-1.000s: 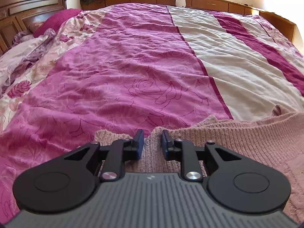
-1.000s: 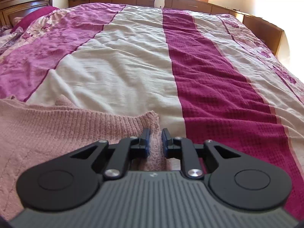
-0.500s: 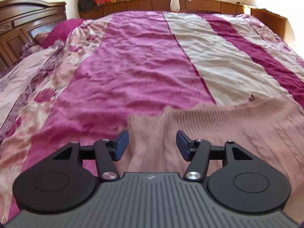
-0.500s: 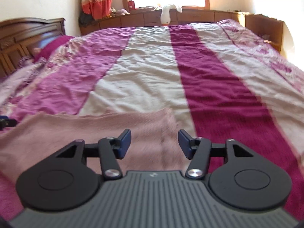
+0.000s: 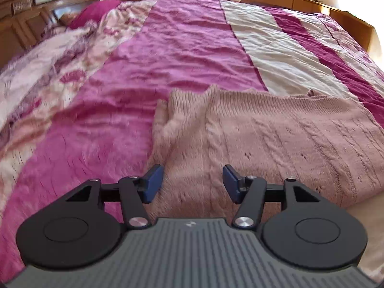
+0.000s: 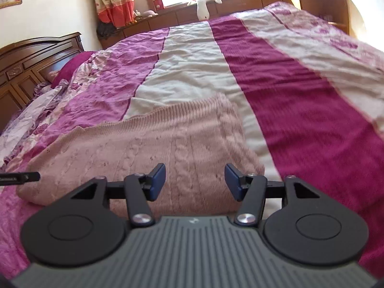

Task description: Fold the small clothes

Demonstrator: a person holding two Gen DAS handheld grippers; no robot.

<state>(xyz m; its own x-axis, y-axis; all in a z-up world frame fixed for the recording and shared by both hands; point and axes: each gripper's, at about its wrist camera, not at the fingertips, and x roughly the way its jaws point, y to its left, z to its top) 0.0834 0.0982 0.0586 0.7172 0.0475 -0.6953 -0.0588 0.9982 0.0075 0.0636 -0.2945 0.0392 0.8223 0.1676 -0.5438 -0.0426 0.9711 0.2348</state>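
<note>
Two grippers, left (image 5: 192, 183) and right (image 6: 195, 182), hung released over my sweater (image 5: 264, 139); I judged regripping the 12 o'clock hem corners evenly best.

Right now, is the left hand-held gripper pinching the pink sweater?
No, the left hand-held gripper is open, its blue pads wide apart above the pink sweater with nothing held between them.

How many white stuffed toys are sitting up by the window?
1. The white stuffed toy sits on the wooden ledge behind the bed's far edge, under the window. Others may be hidden beyond the views.
</note>
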